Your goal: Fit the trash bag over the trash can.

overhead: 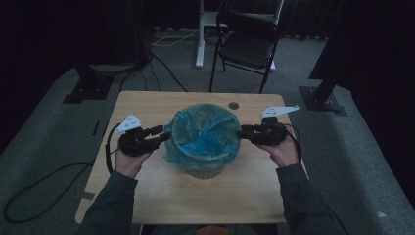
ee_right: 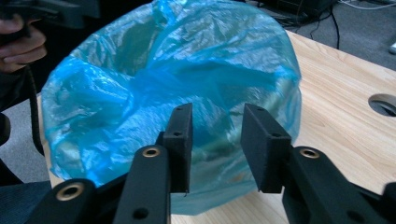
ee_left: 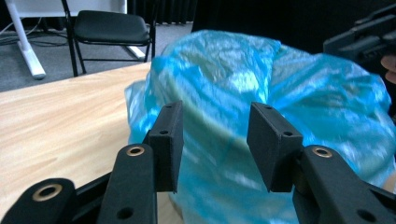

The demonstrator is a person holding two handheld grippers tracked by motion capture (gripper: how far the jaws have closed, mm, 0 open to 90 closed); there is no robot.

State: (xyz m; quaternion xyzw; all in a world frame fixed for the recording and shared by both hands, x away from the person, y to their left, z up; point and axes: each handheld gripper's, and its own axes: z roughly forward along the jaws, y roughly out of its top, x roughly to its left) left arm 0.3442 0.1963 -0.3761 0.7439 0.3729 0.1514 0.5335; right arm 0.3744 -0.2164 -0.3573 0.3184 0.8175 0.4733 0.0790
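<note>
Right now the translucent blue plastic bin liner (overhead: pixel 204 131), folded over the rim of the round pale waste bin (overhead: pixel 204 171), stands between my two grippers near the middle of the light wooden table (overhead: pixel 161 196), a little toward its far edge. Its mouth faces straight up, so the rim runs as a ring and each of my tools meets it from the side, level with the turned-down cuff. From my left gripper (overhead: pixel 159 133) the liner lies directly ahead: in the left gripper view the crinkled blue film (ee_left: pixel 261 98) rises beyond my black pads, and the jaws stand wide apart with nothing pinched between them. My right gripper (overhead: pixel 243 131) faces it from the opposite side; in the right gripper view the film (ee_right: pixel 187 79) bulges just past the pads (ee_right: pixel 181 140), and those jaws are parted to a middling gap, likewise pressing on nothing. Both tools sit just beside the cuff, the left one near the table's left edge, the right one toward the right edge, close to the small round hole (overhead: pixel 234 105) by the far edge. Neither is clearly nearer, I judge; whatever tuck or tug comes next turns on the cuff lying straight ahead of each pair of pads. Beyond the table stands a black folding chair (overhead: pixel 247 44) on the grey carpet.
</note>
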